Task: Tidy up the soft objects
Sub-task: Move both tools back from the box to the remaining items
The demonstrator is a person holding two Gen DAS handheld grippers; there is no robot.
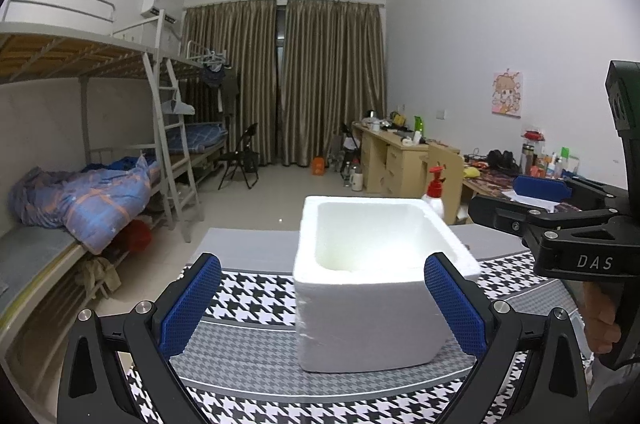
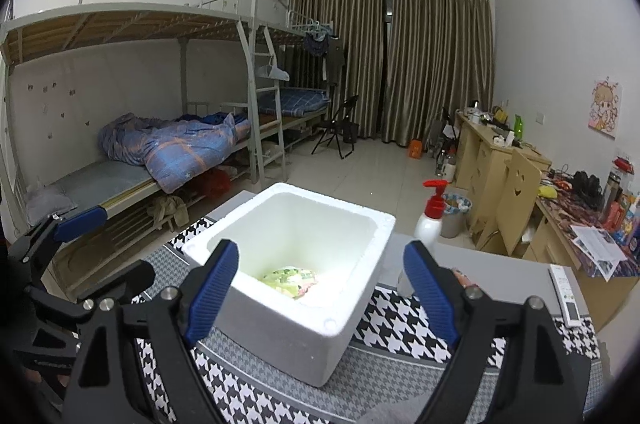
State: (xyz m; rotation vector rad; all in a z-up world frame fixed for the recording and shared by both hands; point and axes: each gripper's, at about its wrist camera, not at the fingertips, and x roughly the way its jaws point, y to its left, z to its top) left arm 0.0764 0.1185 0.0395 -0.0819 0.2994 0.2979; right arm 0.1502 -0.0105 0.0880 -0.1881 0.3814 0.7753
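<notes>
A white foam box [image 1: 384, 308] [image 2: 296, 316] stands on a houndstooth cloth [image 1: 248, 352] [image 2: 400, 320]. In the right wrist view a soft pale green and pink object [image 2: 291, 280] lies at the bottom of the box. My left gripper [image 1: 324, 304] is open, its blue pads spread wide on either side of the box's near wall, with nothing between them. My right gripper [image 2: 322, 288] is open too, just short of the box and above it, holding nothing. The right gripper [image 1: 536, 200] also shows at the right edge of the left wrist view, the left gripper [image 2: 60, 236] at the left of the right wrist view.
A white pump bottle with a red top [image 2: 430, 220] [image 1: 435, 194] stands behind the box. A white remote [image 2: 566, 298] lies on the table's right side. Bunk beds [image 2: 140, 144] line the left wall; desks [image 2: 492, 152] and a bin [image 2: 456, 214] stand on the right.
</notes>
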